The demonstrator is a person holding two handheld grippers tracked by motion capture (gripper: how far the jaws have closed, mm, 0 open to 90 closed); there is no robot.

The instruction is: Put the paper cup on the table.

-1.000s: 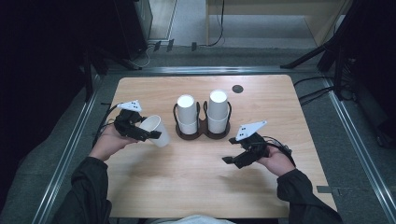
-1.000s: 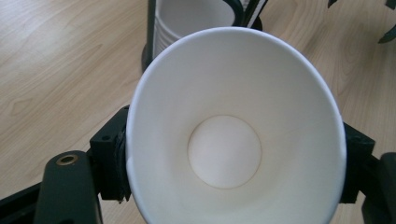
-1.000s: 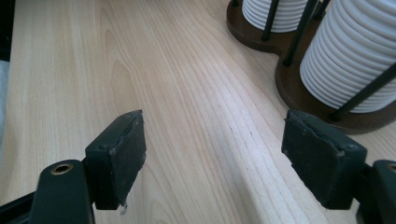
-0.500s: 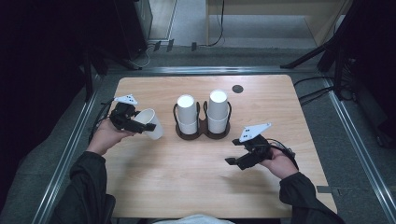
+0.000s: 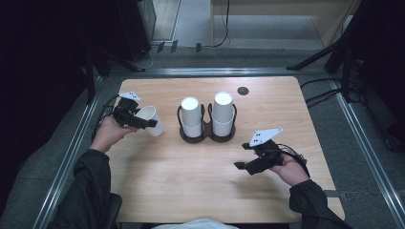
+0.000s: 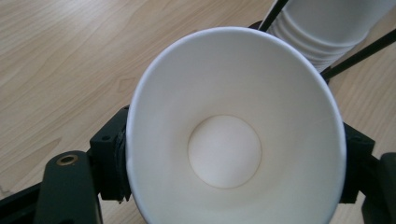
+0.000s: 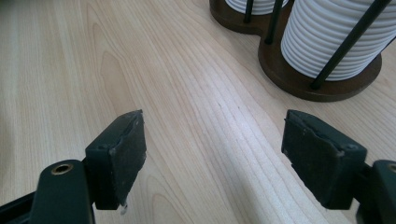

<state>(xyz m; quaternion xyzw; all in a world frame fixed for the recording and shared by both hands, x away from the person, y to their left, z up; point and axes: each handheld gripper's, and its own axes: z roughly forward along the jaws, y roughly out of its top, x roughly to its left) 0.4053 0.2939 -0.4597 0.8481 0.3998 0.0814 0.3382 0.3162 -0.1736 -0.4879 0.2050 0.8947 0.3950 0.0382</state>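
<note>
My left gripper (image 5: 145,121) clamped one cup (image 5: 152,120) near the tabletop's (image 5: 191,191) left edge, clear of the stacks (image 5: 223,114) in the holder (image 5: 207,138), while my right gripper (image 5: 243,167) stood open and empty; setting the cup down remained, I judged.

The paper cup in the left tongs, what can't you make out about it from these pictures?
- Paper cup, left gripper view: the outer wall and base are hidden behind its own mouth; the lower rim is cut off by the bottom edge.
- Left tongs, left gripper view: the cup covers the pads, so their contact is unseen.
- High view: the cup is too small to show any print.
</note>
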